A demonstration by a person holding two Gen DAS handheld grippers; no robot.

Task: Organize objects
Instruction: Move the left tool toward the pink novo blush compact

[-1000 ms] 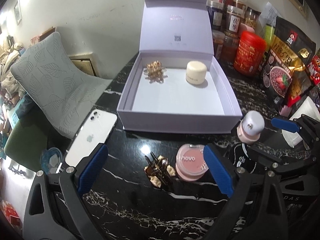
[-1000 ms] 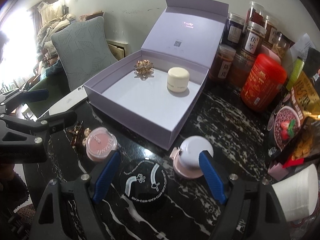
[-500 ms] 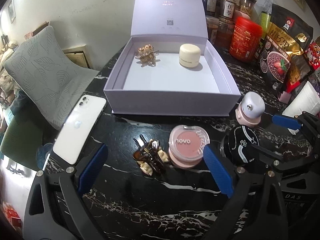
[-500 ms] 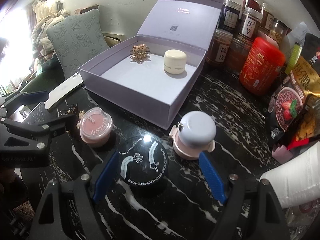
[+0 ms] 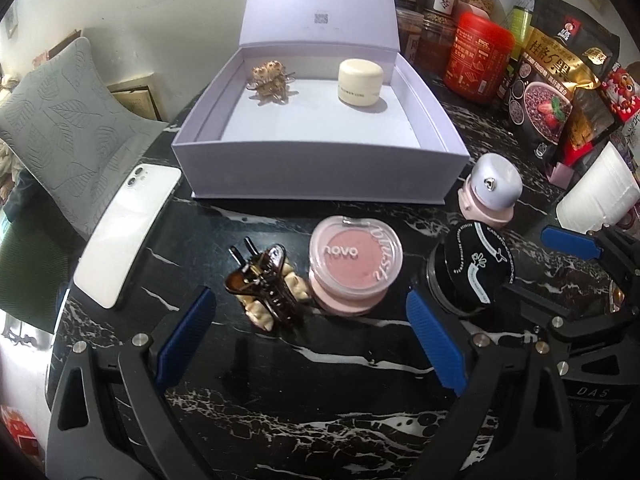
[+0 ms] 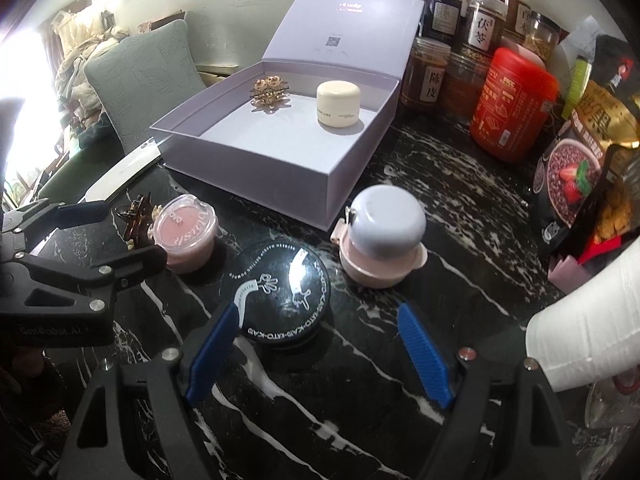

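Note:
An open lavender box (image 5: 320, 172) holds a gold hair clip (image 5: 272, 82) and a cream jar (image 5: 360, 82). In front of it on the black marble table lie a brown claw clip (image 5: 266, 284), a pink blush compact (image 5: 354, 264), a black round powder case (image 6: 280, 292) and a pink jar with a lavender lid (image 6: 382, 244). My left gripper (image 5: 309, 296) is open, low over the table, with the claw clip and compact just beyond its tips. My right gripper (image 6: 318, 308) is open too, the black case just ahead between its fingers.
A white phone (image 5: 124, 236) lies at the table's left edge beside a grey cushioned chair (image 5: 60, 120). Several jars, a red canister (image 6: 512, 108) and snack bags (image 5: 556, 84) crowd the back right. A white paper roll (image 6: 588, 320) stands at the right.
Both grippers have sunk toward the table and tilted down, so the clip, compact, black case and pink jar loom larger. Neither gripper's jaws have changed width. Nothing on the table has moved.

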